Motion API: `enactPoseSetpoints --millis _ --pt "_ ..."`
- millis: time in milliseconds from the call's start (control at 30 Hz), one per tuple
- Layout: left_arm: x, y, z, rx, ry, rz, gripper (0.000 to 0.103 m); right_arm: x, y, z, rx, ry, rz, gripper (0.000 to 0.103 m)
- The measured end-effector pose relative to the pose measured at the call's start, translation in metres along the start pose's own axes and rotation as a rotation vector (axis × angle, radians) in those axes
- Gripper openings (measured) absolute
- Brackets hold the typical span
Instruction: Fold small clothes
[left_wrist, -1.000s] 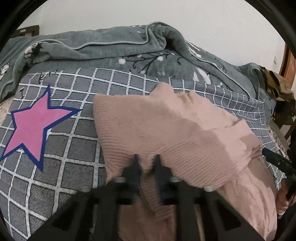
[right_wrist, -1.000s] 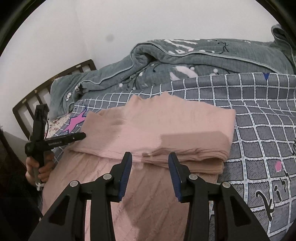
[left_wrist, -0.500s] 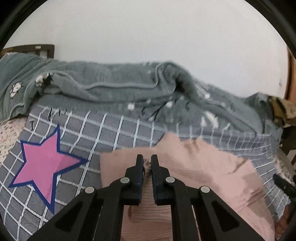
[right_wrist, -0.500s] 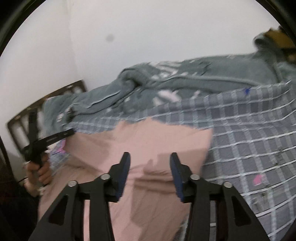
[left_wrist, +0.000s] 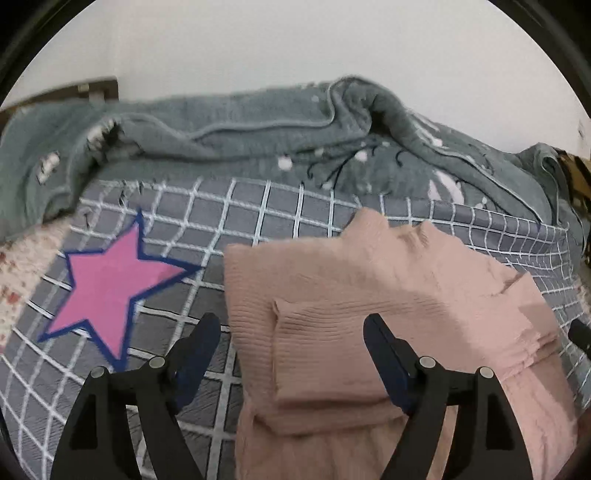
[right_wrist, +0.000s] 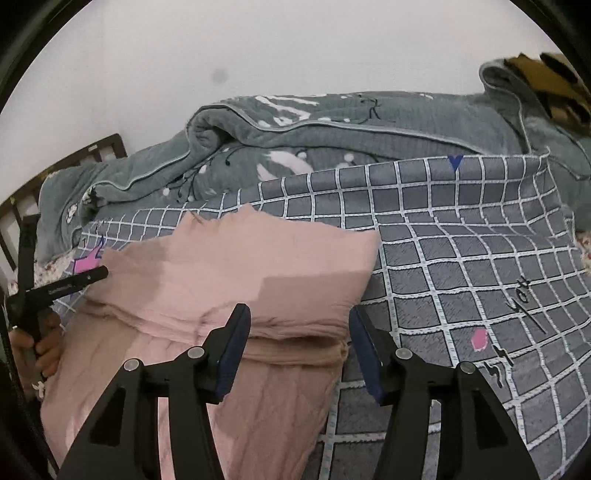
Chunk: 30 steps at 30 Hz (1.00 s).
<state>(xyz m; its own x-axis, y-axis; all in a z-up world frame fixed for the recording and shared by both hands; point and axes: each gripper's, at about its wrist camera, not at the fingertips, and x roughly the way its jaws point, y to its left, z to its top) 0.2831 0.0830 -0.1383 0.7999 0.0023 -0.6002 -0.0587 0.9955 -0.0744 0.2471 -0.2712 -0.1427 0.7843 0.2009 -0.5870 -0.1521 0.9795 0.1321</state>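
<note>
A pink knit garment (left_wrist: 388, 295) lies on the grey checked bedsheet (left_wrist: 258, 206), its upper part folded over with a sleeve cuff on top. My left gripper (left_wrist: 291, 328) is open and empty, its jaws wide either side of the garment's left part, just above it. In the right wrist view the same garment (right_wrist: 236, 266) lies folded, and my right gripper (right_wrist: 299, 325) is open and empty over its right front corner. The left gripper (right_wrist: 55, 288) shows there at the far left, held in a hand.
A rumpled grey-green blanket (left_wrist: 295, 136) is heaped along the back by the white wall. A pink star print (left_wrist: 107, 284) marks the sheet left of the garment. A dark wooden bed frame (right_wrist: 62, 162) stands at the left. A brown patterned cloth (right_wrist: 546, 85) lies at the far right.
My left gripper was shut on the garment's edge, carried it up and over, and has now opened and let it go. The sleeve lies folded on top. The right gripper stayed open.
</note>
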Motion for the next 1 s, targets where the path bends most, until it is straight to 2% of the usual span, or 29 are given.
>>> enactPoseSetpoints --millis 133,233,333,433,600,800,1000 --pt "-0.014 -0.002 -0.007 0.018 -0.012 0.019 0.079 -0.013 0.000 -0.001 -0.012 -0.010 -0.013 0.055" --pt "-0.025 -0.002 -0.013 0.025 -0.027 0.024 0.079 -0.023 0.000 0.002 -0.007 -0.011 0.018 0.055" --pt "-0.036 -0.001 -0.020 0.023 -0.043 0.033 0.079 -0.031 0.001 0.003 0.011 -0.040 -0.011 0.055" --pt "-0.046 0.000 -0.026 0.013 -0.051 0.024 0.079 -0.038 0.001 0.003 0.037 -0.060 -0.029 0.055" --pt "-0.061 0.000 -0.035 0.013 -0.061 0.011 0.079 -0.052 0.005 0.002 0.053 -0.054 -0.005 0.055" --pt "-0.083 0.014 -0.054 -0.040 -0.061 -0.004 0.078 -0.082 0.010 -0.022 0.010 -0.079 -0.030 0.055" --pt "-0.120 0.030 -0.075 -0.135 -0.100 -0.061 0.078 -0.105 -0.002 -0.062 0.067 -0.014 0.026 0.055"
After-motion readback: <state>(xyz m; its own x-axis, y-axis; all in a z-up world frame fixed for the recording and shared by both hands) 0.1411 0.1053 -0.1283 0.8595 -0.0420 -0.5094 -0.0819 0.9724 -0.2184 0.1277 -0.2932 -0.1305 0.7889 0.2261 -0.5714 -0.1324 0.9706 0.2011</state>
